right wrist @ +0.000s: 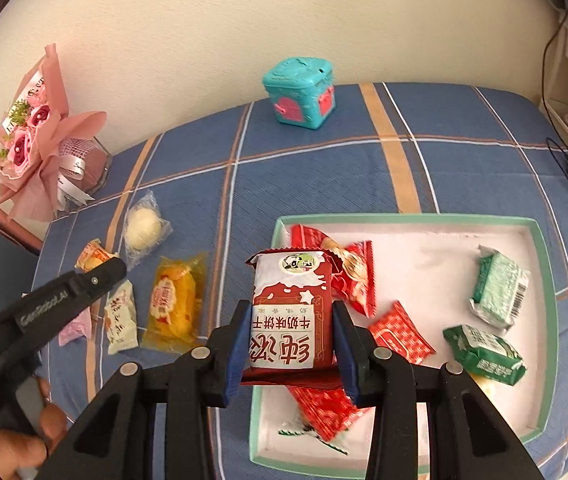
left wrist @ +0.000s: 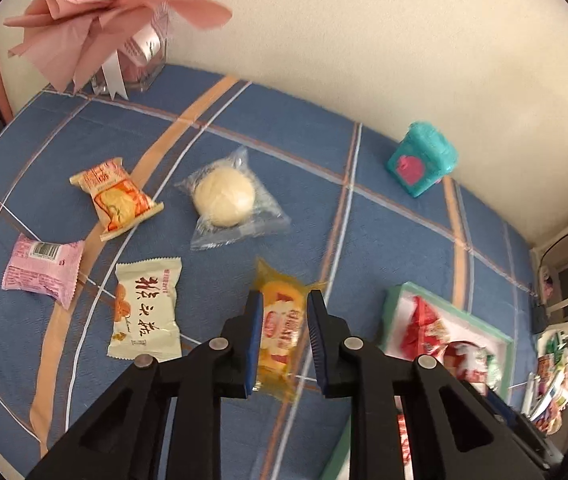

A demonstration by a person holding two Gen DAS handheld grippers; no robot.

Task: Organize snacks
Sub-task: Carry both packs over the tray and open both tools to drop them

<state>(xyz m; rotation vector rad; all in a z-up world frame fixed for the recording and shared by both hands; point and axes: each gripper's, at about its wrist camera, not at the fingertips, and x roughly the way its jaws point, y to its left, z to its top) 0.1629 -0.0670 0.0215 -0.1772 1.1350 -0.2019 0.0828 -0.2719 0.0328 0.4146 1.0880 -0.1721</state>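
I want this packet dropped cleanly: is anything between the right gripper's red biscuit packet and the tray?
Nothing visible does. The right gripper holds the biscuit packet over the tray, near its left edge; red packets lie below, bare floor beside them.

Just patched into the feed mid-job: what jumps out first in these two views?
The red-and-white biscuit pack clamped in the right tool, over the left edge of the green-rimmed tray, dominates the right wrist view. Behind it, a turquoise box stands by the wall and a pink bouquet fills the far left corner of the blue plaid cloth.
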